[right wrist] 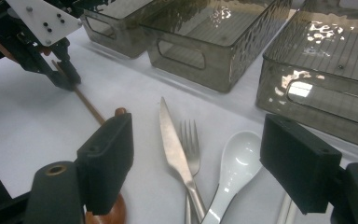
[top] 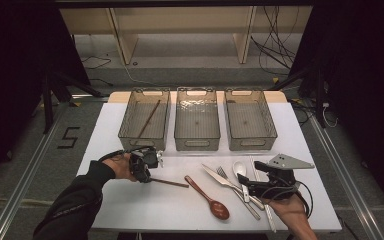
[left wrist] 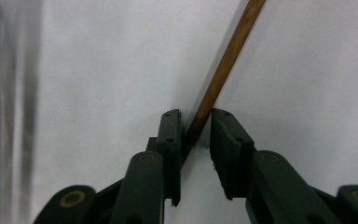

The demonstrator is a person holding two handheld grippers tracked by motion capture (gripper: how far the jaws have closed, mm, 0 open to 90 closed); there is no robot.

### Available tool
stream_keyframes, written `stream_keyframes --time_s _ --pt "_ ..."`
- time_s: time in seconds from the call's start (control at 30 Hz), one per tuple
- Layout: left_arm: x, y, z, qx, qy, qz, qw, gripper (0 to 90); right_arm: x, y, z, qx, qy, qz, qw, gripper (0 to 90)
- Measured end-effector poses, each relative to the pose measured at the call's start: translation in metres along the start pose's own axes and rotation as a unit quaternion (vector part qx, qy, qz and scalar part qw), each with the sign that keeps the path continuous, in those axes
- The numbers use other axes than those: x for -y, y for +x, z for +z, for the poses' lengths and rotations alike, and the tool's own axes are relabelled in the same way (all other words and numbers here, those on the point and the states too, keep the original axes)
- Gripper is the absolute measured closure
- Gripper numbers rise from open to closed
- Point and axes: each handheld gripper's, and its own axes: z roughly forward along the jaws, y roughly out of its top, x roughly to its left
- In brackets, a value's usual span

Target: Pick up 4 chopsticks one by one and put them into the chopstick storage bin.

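The left tongs (left wrist: 196,122) had closed around the brown chopstick (left wrist: 223,70) lying on the white tabletop (top: 130,200) near the left bin (top: 145,120), while the right tongs (right wrist: 196,163) stood open above the knife (right wrist: 175,149). The grip sat near one end of the thin stick, so it would likely pivot or slip out when lifted.

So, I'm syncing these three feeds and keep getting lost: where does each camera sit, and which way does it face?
High view: above the person's side, facing forward and down on the table; both forearms and both grippers show.
Left gripper view: rides the left gripper, looking down its jaws at a brown chopstick between them.
Right gripper view: rides the right gripper, facing the knife, fork, white spoon and bins.
Shared: the right gripper view also catches that chopstick and the left gripper.
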Motion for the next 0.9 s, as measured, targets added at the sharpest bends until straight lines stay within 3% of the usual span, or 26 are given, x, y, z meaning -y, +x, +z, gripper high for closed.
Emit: stream_keyframes --time_s 0.3,0.9 --pt "-0.0008 -0.0033 -0.0002 0.009 0.014 0.024 0.9996 80.5 -0.0003 -0.0005 -0.0011 0.000 0.000 -0.001 1.0000 26.7" --pt "0.0010 -0.0051 -0.0009 0.014 0.011 0.039 0.9991 84.5 -0.0005 -0.0006 -0.0013 0.000 0.000 -0.002 1.0000 26.7"
